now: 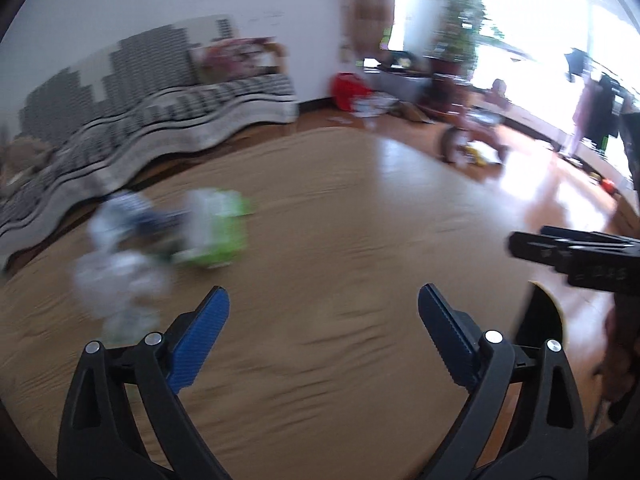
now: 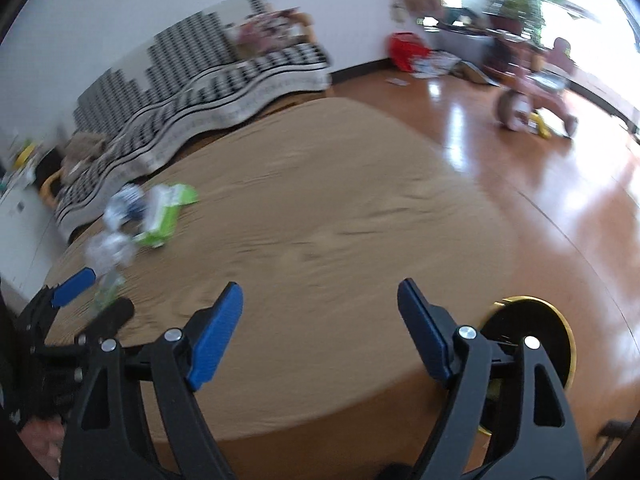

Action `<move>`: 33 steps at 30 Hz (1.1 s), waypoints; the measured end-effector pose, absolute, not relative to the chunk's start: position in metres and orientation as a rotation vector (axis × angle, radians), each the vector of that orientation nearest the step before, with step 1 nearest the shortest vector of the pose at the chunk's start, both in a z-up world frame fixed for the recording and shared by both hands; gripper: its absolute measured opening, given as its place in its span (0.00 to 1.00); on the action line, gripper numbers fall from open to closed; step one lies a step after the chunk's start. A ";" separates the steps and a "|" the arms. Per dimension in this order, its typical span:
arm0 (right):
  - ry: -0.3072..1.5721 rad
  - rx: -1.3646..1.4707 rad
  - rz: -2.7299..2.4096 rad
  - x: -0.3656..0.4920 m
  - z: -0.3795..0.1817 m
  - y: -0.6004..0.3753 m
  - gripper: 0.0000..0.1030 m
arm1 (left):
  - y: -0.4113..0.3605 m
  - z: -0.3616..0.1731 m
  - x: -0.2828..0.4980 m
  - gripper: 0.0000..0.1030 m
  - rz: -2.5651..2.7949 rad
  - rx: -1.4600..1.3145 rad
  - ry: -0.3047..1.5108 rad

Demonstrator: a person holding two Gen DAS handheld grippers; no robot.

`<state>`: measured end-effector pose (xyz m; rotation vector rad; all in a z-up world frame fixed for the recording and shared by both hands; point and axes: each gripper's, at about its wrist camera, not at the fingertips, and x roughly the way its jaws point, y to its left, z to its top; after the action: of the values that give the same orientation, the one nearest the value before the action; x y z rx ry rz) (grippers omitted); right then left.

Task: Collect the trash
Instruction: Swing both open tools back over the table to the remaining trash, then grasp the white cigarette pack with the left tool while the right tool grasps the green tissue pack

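While both grippers gape, trash (image 2: pixel 148 216) near table's (image 2: pixel 320 208) far-left edge, bin (image 2: pixel 532 344) rt.

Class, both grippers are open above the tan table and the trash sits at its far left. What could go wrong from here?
1. The trash is a loose cluster: green packet, crumpled wrappers. One grab may take only part, or knock pieces off the table edge nearby.
2. Both views are motion-blurred, so the left gripper could misjudge its approach.
3. The bin sits low beside the right gripper; a carried piece could miss it.
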<state>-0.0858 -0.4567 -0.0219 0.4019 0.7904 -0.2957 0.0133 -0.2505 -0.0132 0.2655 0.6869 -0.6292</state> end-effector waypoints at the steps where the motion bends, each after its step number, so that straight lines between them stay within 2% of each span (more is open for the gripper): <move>1: 0.794 0.393 -0.274 -0.077 -0.022 -0.443 0.75 | -0.230 -0.014 0.023 0.90 -0.594 0.257 0.692; 6: 0.817 0.351 -0.173 -0.028 -0.027 -0.382 0.75 | -0.148 -0.024 0.064 0.90 -0.455 0.216 0.733; 12: 0.845 0.341 -0.099 0.025 -0.040 -0.336 0.75 | -0.096 -0.045 0.095 0.90 -0.382 0.200 0.783; 20: 0.875 0.328 -0.079 0.076 -0.062 -0.311 0.79 | -0.094 -0.076 0.123 0.90 -0.394 0.164 0.882; 33: 0.935 0.335 -0.132 0.166 -0.093 -0.307 0.82 | -0.119 -0.096 0.145 0.90 -0.386 0.217 0.920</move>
<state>0.1660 -0.3068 -0.0927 0.3348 0.9346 -0.1316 0.1454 -0.1187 -0.0962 0.2172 0.9200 -0.3865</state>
